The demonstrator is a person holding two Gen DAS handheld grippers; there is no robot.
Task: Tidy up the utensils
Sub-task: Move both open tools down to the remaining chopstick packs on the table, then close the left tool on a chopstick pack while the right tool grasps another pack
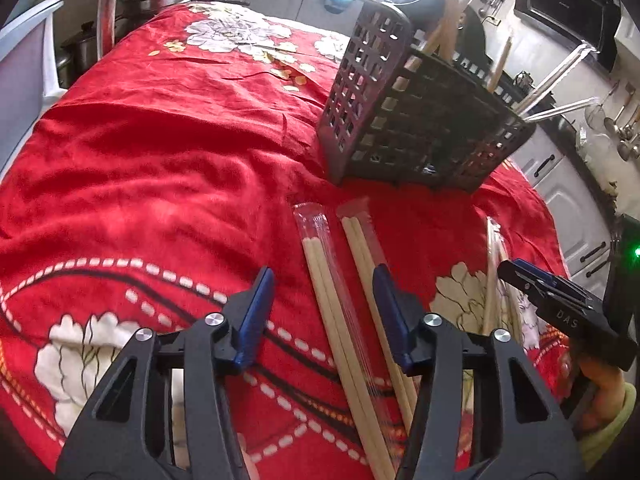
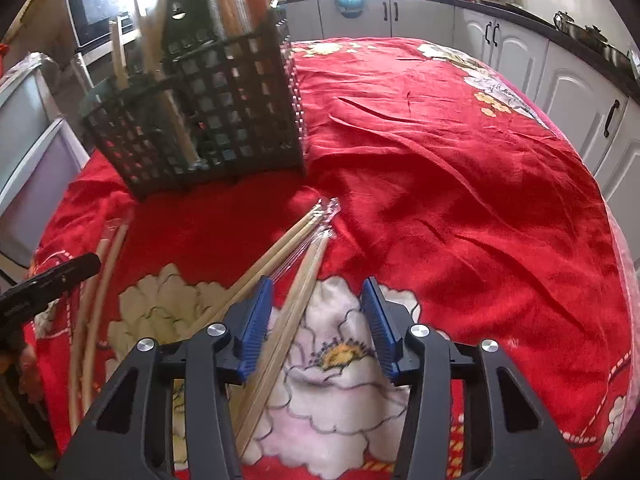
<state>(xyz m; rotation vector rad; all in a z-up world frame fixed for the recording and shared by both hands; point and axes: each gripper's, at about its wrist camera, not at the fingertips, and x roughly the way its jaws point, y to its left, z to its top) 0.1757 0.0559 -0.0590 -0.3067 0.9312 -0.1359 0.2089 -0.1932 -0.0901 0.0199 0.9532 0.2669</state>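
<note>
A black lattice utensil basket (image 1: 424, 120) stands on the red flowered tablecloth (image 1: 160, 152) and holds several upright chopstick pairs. Two wrapped chopstick pairs lie flat before it: one (image 1: 332, 312) between my left fingers, one (image 1: 384, 320) under the right finger. My left gripper (image 1: 323, 280) is open above them. My right gripper (image 2: 318, 290) is open over another wrapped pair (image 2: 296, 304); a second pair (image 2: 264, 264) lies beside it. The basket (image 2: 208, 112) shows at upper left in the right wrist view. The right gripper also shows in the left wrist view (image 1: 552, 304).
More chopsticks (image 2: 92, 328) lie at the cloth's left edge in the right wrist view. White kitchen cabinets (image 2: 560, 80) and a counter ring the table. A microwave (image 1: 568, 12) sits beyond the basket. Pots (image 1: 80, 48) and a metal pole (image 1: 106, 8) stand at far left.
</note>
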